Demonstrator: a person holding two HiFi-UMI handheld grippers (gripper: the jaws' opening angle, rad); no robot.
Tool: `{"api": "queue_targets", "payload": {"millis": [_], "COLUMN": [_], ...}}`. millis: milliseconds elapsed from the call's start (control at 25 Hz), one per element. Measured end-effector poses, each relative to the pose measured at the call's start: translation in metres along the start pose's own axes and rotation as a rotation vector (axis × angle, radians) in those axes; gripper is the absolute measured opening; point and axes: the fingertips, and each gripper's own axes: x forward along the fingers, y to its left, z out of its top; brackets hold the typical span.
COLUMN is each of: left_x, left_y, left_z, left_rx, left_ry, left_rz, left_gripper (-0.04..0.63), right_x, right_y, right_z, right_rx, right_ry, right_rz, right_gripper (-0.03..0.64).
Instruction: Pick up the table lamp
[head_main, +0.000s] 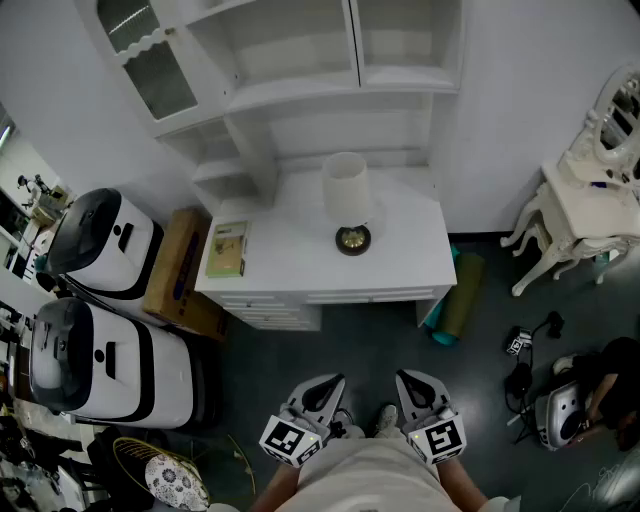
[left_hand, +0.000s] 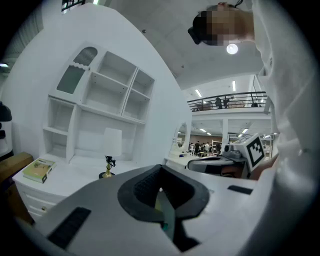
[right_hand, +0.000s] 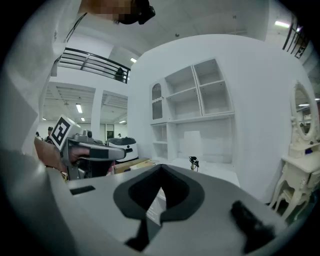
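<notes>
The table lamp (head_main: 346, 196) has a white shade and a dark round base and stands upright on the white desk (head_main: 400, 262) under a white shelf unit. In the left gripper view the lamp (left_hand: 111, 145) is small and far ahead, left of centre. It also shows far off in the right gripper view, where the lamp (right_hand: 192, 144) stands before the shelves. My left gripper (head_main: 322, 390) and right gripper (head_main: 415, 388) are side by side close to my body, well short of the desk. Both are shut and hold nothing.
A greenish book (head_main: 227, 248) lies on the desk's left end. A cardboard box (head_main: 178, 268) and two white-and-black machines (head_main: 98, 242) stand left of the desk. A rolled green mat (head_main: 458, 300) leans at its right. A white vanity table (head_main: 585, 212) and floor cables (head_main: 520, 365) are at the right.
</notes>
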Motion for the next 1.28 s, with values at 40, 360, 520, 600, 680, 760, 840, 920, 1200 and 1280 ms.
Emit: {"api": "queue_targets", "payload": {"millis": [40,360,520,600,680,760,840,920,1200,1280], "left_x": [0.002,0.020,0.027,0.029,0.029,0.030,0.031,0.031,0.045,0.054], "left_y": [-0.002,-0.013,-0.019,-0.020,-0.022,-0.025,-0.024,-0.018,0.021,0.033], "left_z": [0.000,0.000,0.002,-0.001,-0.006,-0.009,-0.011,-0.012,-0.015,-0.010], "left_rx": [-0.001,-0.008,0.006,0.000,0.001,0.008,0.001,-0.004,0.004,0.008], "left_ry": [0.001,-0.009,-0.014,-0.004,0.025,0.049,0.052,0.055,0.070,0.055], "left_rz": [-0.003,0.003,0.022,0.039,0.058,0.069,0.073,0.077,0.053,0.030], "left_gripper": [0.008,0.008,0.008,0.008,0.008,0.008,0.008,0.008,0.008,0.008], "right_x": [0.000,-0.005,-0.013,-0.013,-0.014,-0.015,-0.012,-0.006,0.026,0.037], "right_y": [-0.001,-0.019,-0.028,-0.033,-0.036,-0.039,-0.042,-0.042,-0.040,-0.043], "right_z": [0.001,-0.003,-0.006,-0.008,-0.010,-0.012,-0.014,-0.015,-0.007,-0.002], "right_rx": [0.001,0.012,0.084,0.072,0.073,0.077,0.081,0.085,0.070,0.057], "right_ry": [0.002,0.015,-0.025,-0.018,-0.010,-0.006,0.001,0.008,0.016,0.017], "right_rz": [0.001,0.008,0.038,0.036,0.038,0.042,0.044,0.048,0.039,0.020], "right_gripper": [0.012,0.012,0.012,0.012,0.012,0.012,0.012,0.012,0.012,0.012]}}
